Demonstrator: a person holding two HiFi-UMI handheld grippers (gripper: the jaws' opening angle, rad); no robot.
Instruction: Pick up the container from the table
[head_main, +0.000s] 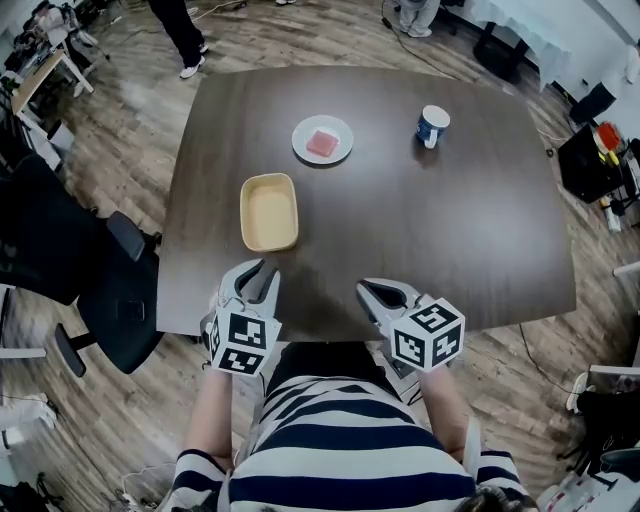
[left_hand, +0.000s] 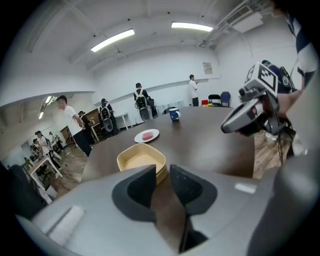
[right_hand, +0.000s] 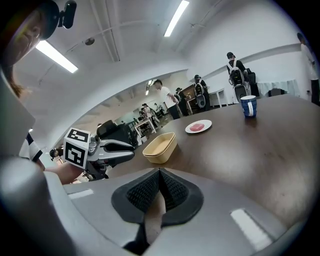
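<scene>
- The container (head_main: 269, 212), a shallow yellow tub with rounded corners, sits upright and empty on the dark table (head_main: 450, 230).
- The left gripper (head_main: 258, 272) is on the near side of the container, close to it but not touching. In the left gripper view the container (left_hand: 142, 161) lies straight beyond the jaws.
- The left gripper (left_hand: 162, 172) is released: its dark pads stand a narrow gap apart with only table surface showing between them.
- The right gripper (head_main: 372, 290) is nearer the person than the container and to its right, well apart from it, over the table's near edge.
- The right gripper (right_hand: 159, 175) is clenched on nothing, its pads meeting at the tips.
- A white plate (head_main: 302, 143) carrying a pink block (head_main: 323, 143) stands beyond the container, near its far right corner.
- A blue and white cup (head_main: 432, 126) stands farther right of the container, past the plate.
- A black office chair (head_main: 110, 290) is off the table, left of the container.
</scene>
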